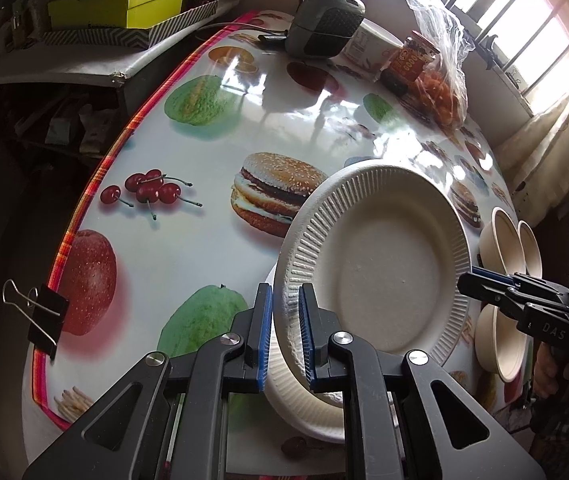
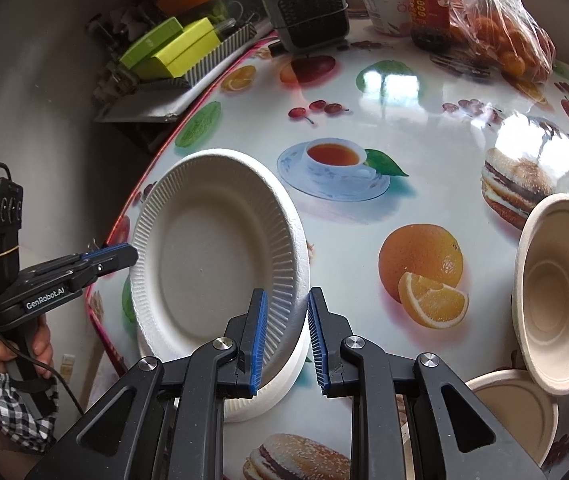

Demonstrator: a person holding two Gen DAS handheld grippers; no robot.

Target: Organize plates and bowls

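A white ribbed paper plate (image 1: 380, 272) (image 2: 212, 256) hangs tilted above the fruit-print table (image 1: 212, 248). My left gripper (image 1: 286, 292) (image 2: 130, 254) is shut on its rim at one side. At the opposite side my right gripper (image 2: 284, 294) (image 1: 470, 276) is shut on the rim too. Directly under the held plate a second white paper plate (image 1: 304, 412) (image 2: 260, 396) lies on the table. Beige bowls (image 2: 564, 300) (image 1: 500, 240) stand at the table's right side, one of them tilted on edge, with another bowl (image 2: 516, 412) flat below it.
At the far end stand a grey heater (image 1: 324, 20), a white cup (image 1: 368, 46), a red-labelled jar (image 1: 412, 60) and a plastic bag of oranges (image 1: 444, 92). A binder clip (image 1: 40, 320) grips the table's left edge. Green boxes (image 1: 124, 0) sit on a shelf beyond.
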